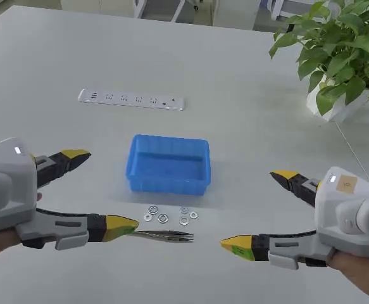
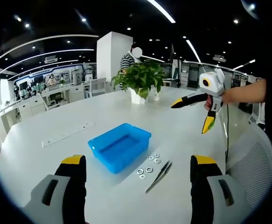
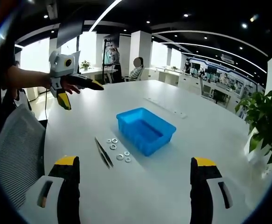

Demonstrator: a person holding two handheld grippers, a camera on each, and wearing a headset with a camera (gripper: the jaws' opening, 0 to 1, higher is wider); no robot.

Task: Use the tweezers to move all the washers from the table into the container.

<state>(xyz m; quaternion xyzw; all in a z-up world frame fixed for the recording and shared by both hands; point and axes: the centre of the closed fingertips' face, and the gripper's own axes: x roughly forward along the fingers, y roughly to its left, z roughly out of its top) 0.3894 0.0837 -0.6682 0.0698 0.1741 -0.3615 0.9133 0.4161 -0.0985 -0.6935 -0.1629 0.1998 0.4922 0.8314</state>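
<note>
Nearest me, left tool (image 1: 109,190) and right tool (image 1: 247,208) hover over the bench (image 1: 45,57), each with its jaws spread wide and gripping nothing. I see the tweezers (image 1: 165,235) lying flat on the bench between them. Just beyond, the washers (image 1: 169,215) sit in a loose cluster, between the tweezers and the blue container (image 1: 169,164).

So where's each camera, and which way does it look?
Head view: on the head, looking down at the bin; left gripper and right gripper show.
Left gripper view: on the left gripper, facing the plant; its fingers show.
Right gripper view: on the right gripper, facing the bin; its fingers show.
All share bin, washers, tweezers.
</note>
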